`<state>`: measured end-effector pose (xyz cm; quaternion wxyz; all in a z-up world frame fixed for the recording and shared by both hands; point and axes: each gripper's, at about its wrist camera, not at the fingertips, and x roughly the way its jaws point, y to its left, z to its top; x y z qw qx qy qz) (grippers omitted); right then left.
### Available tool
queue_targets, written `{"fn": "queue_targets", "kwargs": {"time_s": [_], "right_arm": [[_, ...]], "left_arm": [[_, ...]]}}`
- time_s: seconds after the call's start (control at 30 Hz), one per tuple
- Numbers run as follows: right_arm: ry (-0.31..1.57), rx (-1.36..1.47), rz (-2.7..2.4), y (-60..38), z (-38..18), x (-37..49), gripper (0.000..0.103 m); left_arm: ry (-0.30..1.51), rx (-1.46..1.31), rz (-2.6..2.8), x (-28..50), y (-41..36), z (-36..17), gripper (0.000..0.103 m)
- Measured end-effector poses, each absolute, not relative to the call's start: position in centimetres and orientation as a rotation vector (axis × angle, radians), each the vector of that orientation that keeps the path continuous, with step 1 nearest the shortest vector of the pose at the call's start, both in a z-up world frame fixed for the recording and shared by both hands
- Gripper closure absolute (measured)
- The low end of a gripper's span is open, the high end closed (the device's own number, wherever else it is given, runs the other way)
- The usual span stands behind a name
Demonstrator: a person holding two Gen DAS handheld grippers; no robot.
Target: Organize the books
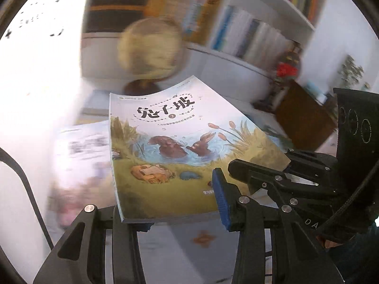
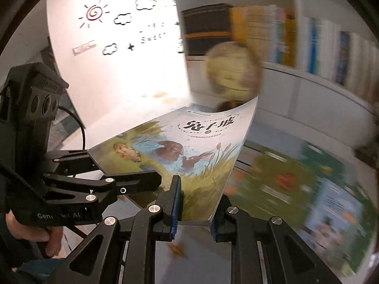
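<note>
- L gripper (image 1: 181, 210): clenched on the near edge of the rabbit picture book (image 1: 170, 146). 1 blue pad sits on the cover and the other is tucked under it. The jaws stand fairly wide for so thin a book, so the bite looks slanted, w/ little pad area on it. Risk: the edge slides out.
- R gripper (image 2: 196, 209): jaws nearly together, pinching the book's other near corner between both pads. Tighter hold, but only a corner, so the cover could crease or tear if the 2 hands pull apart.
- Book: off the table (image 1: 180, 248), slung between the 2 grippers, cover up and far end raised. It bows visibly. If the hands twist against each other the sag grows and 1 grip could pop.
- Surroundings are smeared while the book is sharp, so I judge it is mid-carry. Any jolt adds load on both thin grips.
- Globe (image 1: 149, 47) stands just beyond the far edge. A swing too low could clip it and tip it.
- Loose books on table (image 2: 296, 177) lie below. A drop lands on them and scatters the pile.
- Bookshelf (image 1: 236, 59) rows look packed. Slotting a floppy book in could buckle it.
</note>
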<state>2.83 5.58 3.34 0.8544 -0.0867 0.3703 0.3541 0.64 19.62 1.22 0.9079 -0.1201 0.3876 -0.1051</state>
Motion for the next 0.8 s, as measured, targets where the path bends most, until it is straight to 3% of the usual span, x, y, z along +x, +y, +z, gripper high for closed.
{"fn": "queue_targets", "kwargs": {"time_s": [0.37, 0.8], "right_arm": [[0.925, -0.174, 0.816, 17.9, -3.3, 7.6, 0.084], [1.084, -0.063, 0.76, 18.0, -7.2, 9.7, 0.082]], "left_arm": [[0.866, -0.334, -0.14, 2.6, 30.7, -4.6, 0.065], [0.969, -0.405, -0.143, 1.2, 32.4, -7.7, 0.063]]}}
